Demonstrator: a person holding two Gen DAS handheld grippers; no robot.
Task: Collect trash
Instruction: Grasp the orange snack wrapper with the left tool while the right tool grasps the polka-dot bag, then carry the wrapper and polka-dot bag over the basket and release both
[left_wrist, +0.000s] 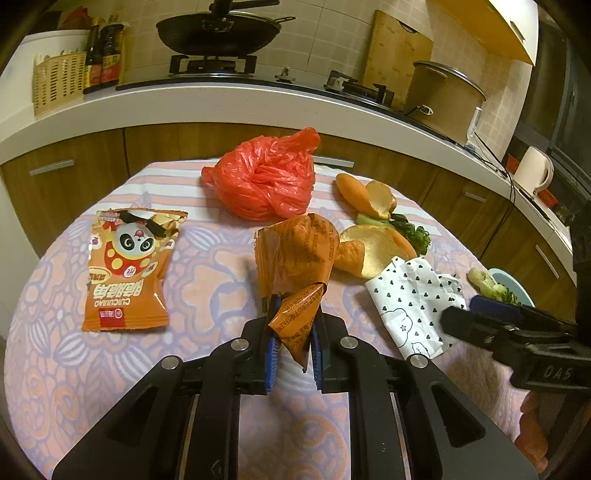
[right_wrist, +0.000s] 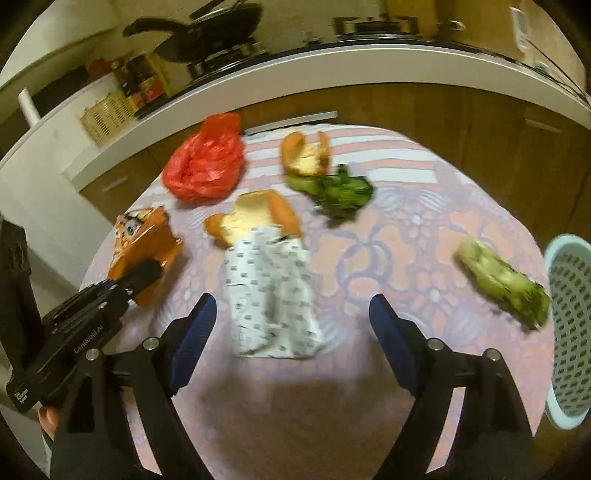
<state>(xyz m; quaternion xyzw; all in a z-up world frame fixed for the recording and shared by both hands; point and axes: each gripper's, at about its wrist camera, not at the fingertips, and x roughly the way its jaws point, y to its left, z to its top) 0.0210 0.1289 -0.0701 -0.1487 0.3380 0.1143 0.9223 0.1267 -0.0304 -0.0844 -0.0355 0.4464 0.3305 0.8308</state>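
Left gripper (left_wrist: 291, 332) pinches the crumpled orange wrapper (left_wrist: 295, 258) at frame centre; right gripper (right_wrist: 291, 325) spread wide over the dotted paper (right_wrist: 269, 288). Next, likely: carry the wrapper to the basket (right_wrist: 569, 332) at right edge.

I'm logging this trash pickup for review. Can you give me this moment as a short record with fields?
left gripper: shut on crumpled orange snack wrapper
right gripper: open, above white dotted paper wrapper
other trash on table: red plastic bag, orange panda snack packet, orange peels, green vegetable scraps
bin: light blue perforated basket, at table's right edge
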